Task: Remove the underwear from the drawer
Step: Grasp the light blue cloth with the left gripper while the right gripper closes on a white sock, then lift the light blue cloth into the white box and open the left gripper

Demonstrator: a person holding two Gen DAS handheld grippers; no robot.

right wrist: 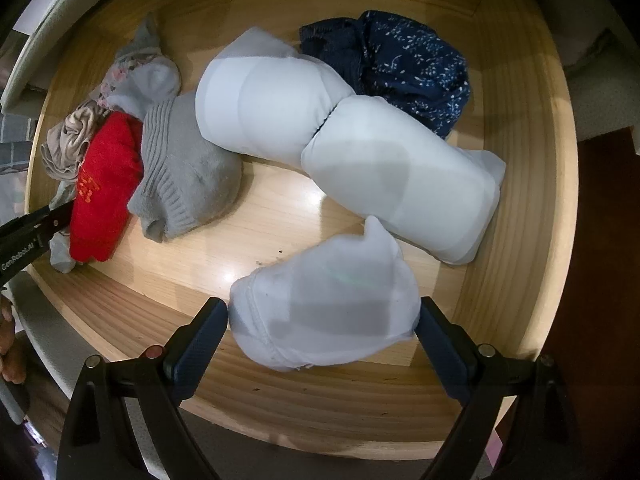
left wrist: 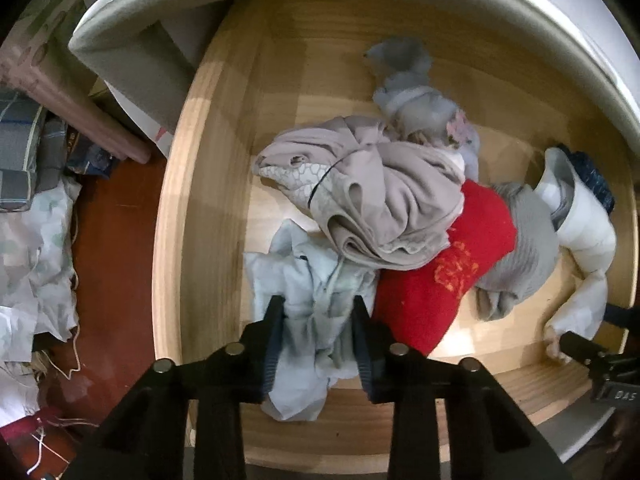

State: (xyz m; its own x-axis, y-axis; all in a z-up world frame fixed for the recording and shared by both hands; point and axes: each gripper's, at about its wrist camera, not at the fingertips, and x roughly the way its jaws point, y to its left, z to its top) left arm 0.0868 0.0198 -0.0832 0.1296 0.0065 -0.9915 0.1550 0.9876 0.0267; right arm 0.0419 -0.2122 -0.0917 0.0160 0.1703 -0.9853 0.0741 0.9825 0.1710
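The open light-wood drawer (left wrist: 180, 240) contains a loose pile of garments. The left gripper (left wrist: 318, 312) points straight down into the drawer. Its jaws are narrowed around a crumpled pale blue cotton garment (left wrist: 308, 280); the cloth bunches between the pads and appears pinched. This garment lies at the 6 o'clock edge of the pile in the left wrist view, partly draped over the front wall of the drawer.

A beige lace-trimmed garment (left wrist: 372, 196) sits at the centre of the pile. A red knitted item (left wrist: 448, 264) lies at 4 o'clock from it.

The right gripper (right wrist: 322, 320) also points down. Its jaws are spread wide on either side of a white sheer fabric bundle (right wrist: 328, 308). The pads meet its edges, but a firm grip cannot be confirmed.

Two white rolled bundles (right wrist: 320, 128) and a navy speckled garment (right wrist: 404, 64) lie toward 12 o'clock.

Progress assessment: early stage. All visible garments remain inside the drawer. Lifting and removal are still outstanding.
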